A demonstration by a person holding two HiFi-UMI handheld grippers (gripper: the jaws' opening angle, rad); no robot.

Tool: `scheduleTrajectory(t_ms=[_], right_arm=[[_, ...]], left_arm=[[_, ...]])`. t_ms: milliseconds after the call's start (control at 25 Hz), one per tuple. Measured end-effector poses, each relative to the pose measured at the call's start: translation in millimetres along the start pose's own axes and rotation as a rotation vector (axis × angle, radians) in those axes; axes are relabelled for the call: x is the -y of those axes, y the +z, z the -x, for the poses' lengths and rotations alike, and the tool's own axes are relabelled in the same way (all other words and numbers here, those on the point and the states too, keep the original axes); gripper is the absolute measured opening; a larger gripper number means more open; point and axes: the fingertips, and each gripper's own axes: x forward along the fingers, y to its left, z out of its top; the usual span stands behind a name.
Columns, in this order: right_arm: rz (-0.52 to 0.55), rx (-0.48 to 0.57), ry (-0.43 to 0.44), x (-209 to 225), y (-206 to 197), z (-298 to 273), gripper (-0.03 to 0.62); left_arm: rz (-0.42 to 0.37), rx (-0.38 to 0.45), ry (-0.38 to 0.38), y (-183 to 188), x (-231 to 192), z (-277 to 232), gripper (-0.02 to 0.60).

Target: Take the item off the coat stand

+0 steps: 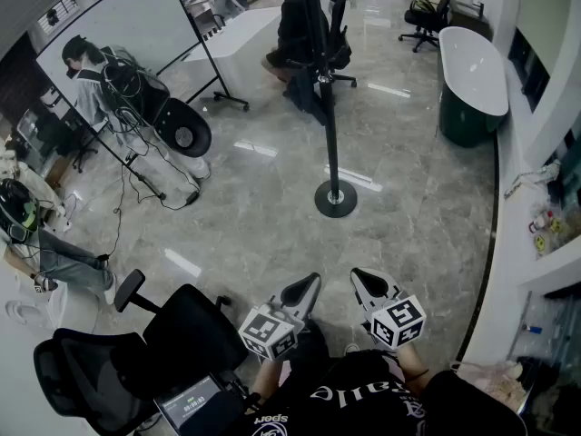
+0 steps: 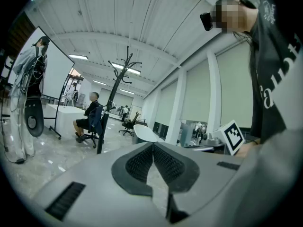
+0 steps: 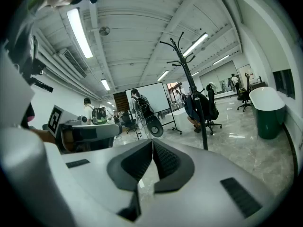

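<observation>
The black coat stand (image 1: 330, 125) rises from a round base (image 1: 336, 198) on the marble floor, some way ahead of me. A dark garment (image 1: 306, 98) hangs low against its pole, partly merged with a seated person behind it. The left gripper view shows the coat stand (image 2: 111, 96) and the dark garment (image 2: 97, 119) far off at left. In the right gripper view the coat stand (image 3: 201, 112) is right of centre, with the dark garment (image 3: 191, 107) beside it. My left gripper (image 1: 311, 282) (image 2: 152, 146) and right gripper (image 1: 360, 278) (image 3: 152, 144) are held close to my body. Both are shut and empty.
A black office chair (image 1: 136, 352) stands at my lower left. A whiteboard on a wheeled frame (image 1: 118, 34) and a standing person with equipment (image 1: 109, 94) are at far left. A white and green tub (image 1: 472, 80) lines the right wall, with a white desk (image 1: 238, 44) behind the stand.
</observation>
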Motion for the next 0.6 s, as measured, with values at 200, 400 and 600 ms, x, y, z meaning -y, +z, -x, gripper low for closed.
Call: scheduleTrajectory(t_ms=[200, 400, 600], right_arm=[[-0.002, 0.014, -0.016, -1.7, 26.1, -71.7, 0.017], [0.005, 0.017, -0.017, -11.3, 55.4, -150.1, 0.017], [0.005, 0.013, -0.029, -20.1, 70.9, -219.1, 0.017]], left_arm=[[-0.036, -0.011, -0.011, 26.7, -69.3, -0.4, 0.003], [-0.047, 0.011, -0.003, 62.8, -146.7, 3.3, 0.003], [-0.055, 0.014, 0.001, 82.5, -215.6, 8.2, 0.003]])
